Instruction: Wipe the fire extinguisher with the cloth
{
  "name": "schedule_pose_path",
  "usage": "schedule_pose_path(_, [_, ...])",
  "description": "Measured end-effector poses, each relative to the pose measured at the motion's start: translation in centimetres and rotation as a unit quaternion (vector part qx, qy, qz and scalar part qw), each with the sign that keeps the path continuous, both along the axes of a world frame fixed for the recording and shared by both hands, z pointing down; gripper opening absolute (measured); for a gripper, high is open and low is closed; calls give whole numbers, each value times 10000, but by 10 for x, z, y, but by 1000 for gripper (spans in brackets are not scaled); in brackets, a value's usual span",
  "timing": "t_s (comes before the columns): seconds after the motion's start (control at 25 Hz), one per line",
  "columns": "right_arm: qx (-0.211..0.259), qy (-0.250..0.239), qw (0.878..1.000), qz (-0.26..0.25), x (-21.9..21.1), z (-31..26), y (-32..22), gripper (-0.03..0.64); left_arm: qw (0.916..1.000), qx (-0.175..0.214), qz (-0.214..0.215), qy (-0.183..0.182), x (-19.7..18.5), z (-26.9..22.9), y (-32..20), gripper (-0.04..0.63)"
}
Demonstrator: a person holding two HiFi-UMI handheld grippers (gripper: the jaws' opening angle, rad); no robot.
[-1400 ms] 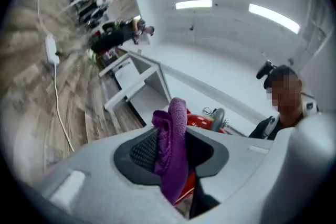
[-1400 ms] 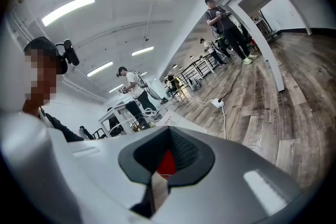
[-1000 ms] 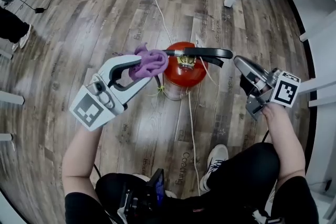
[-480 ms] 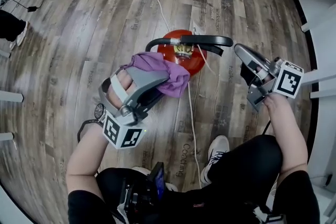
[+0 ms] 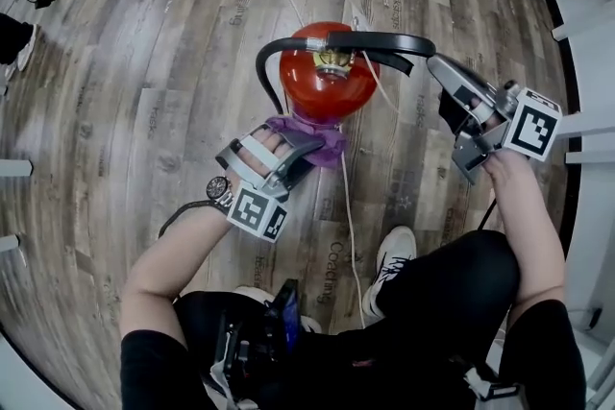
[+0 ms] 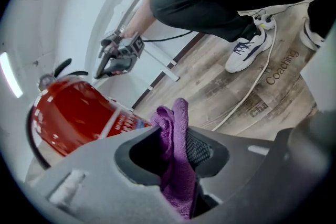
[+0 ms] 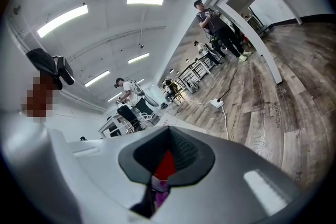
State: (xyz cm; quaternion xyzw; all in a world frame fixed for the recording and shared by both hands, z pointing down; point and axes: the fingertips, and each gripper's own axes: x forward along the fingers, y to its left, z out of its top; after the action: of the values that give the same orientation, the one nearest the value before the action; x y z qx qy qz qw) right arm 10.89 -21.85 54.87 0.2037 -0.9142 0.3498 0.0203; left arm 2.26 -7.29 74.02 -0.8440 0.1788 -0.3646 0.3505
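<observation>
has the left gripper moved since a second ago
Yes. The left gripper with the purple cloth dropped from the handle of the fire extinguisher to its near side.

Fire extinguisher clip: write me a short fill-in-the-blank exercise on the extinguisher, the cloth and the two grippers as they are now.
1. The left gripper is shut on a ____ cloth.
2. The body of the fire extinguisher is ____.
3. The right gripper has its jaws ____, with nothing held between them.
4. The fire extinguisher stands on a ____ floor.

Missing words: purple; red; shut; wooden
</observation>
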Motion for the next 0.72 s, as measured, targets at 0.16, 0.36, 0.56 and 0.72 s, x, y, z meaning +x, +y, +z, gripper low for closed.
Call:
schedule_pose_path(0.16, [-18, 32, 10000, 16, 2, 3, -2, 3, 9972, -644, 83, -368, 7, 65, -1, 116])
schedule_pose_path(0.36, [-103, 87, 9999, 56, 6, 8, -3, 3, 9857, -1387, 71, -952, 4, 142, 3, 115])
schedule_pose_path(0.56, [-166, 172, 9997, 91, 13, 15, -5, 3, 9802, -1703, -8, -1008, -5, 164, 4, 115])
schedule_pose_path(0.72, [-219, 176, 9994, 178, 19, 17, -8, 3, 9810, -1773, -130, -773, -4, 155, 1, 115])
